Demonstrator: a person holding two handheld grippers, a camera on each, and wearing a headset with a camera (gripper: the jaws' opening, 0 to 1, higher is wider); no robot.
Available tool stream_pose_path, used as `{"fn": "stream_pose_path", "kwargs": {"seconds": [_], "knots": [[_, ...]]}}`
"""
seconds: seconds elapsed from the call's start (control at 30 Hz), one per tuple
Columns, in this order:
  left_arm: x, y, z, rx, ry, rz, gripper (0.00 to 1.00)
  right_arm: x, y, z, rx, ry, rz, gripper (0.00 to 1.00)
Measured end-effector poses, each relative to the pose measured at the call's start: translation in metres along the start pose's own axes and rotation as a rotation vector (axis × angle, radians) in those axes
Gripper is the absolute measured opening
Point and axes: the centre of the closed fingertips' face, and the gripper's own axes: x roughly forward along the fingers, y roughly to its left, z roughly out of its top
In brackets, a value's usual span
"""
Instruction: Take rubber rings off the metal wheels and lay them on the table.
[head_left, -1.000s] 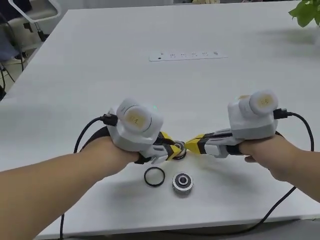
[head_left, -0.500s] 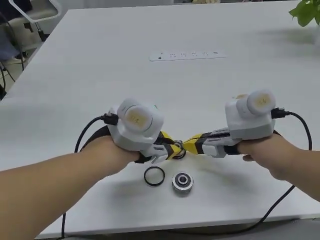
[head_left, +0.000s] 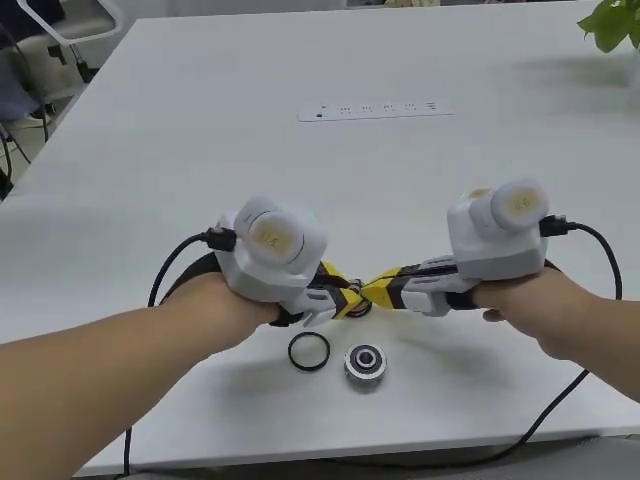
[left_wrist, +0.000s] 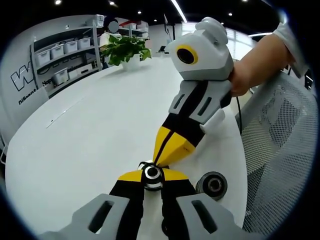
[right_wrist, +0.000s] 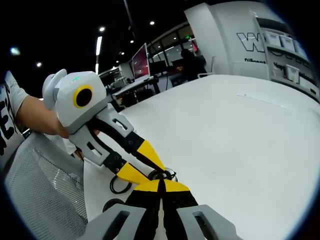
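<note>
Head view: a white table (head_left: 180, 130) stretched away bare and open as far as a power strip (head_left: 375, 110), with a plant (head_left: 615, 22) at the far right corner. Near the front edge, the left gripper (head_left: 342, 298) and right gripper (head_left: 375, 290) met tip to tip over a held wheel (head_left: 356, 303). Just in front lay a loose rubber ring (head_left: 309, 352) and, beside it, a bare wheel (head_left: 366, 363), with little table left before the edge. Left gripper view: the left gripper (left_wrist: 151, 176) was clamped narrowly on the held wheel (left_wrist: 151, 173). The right gripper (left_wrist: 162, 155) touched the wheel's top, the bare wheel (left_wrist: 212, 185) lay to the right, and a mesh chair (left_wrist: 280, 150) stood past the table edge. Right gripper view: the right gripper (right_wrist: 161, 186) had its jaws pressed together at the wheel's rim; whether rubber was pinched between them could not be told. The left gripper (right_wrist: 142, 162) came in from the left, above the loose rubber ring (right_wrist: 119, 186). Since a second earlier, the right gripper had slid slightly toward the left one, while the ring and bare wheel had not moved.
</note>
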Motion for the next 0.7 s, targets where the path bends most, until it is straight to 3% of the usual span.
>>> {"fn": "stream_pose_path", "kwargs": {"seconds": [0.7], "knots": [[0.0001, -0.0001, 0.0004, -0.007, -0.011, -0.003, 0.08, -0.0011, 0.0023, 0.0040, 0.019, -0.030, 0.036, 0.00]]}}
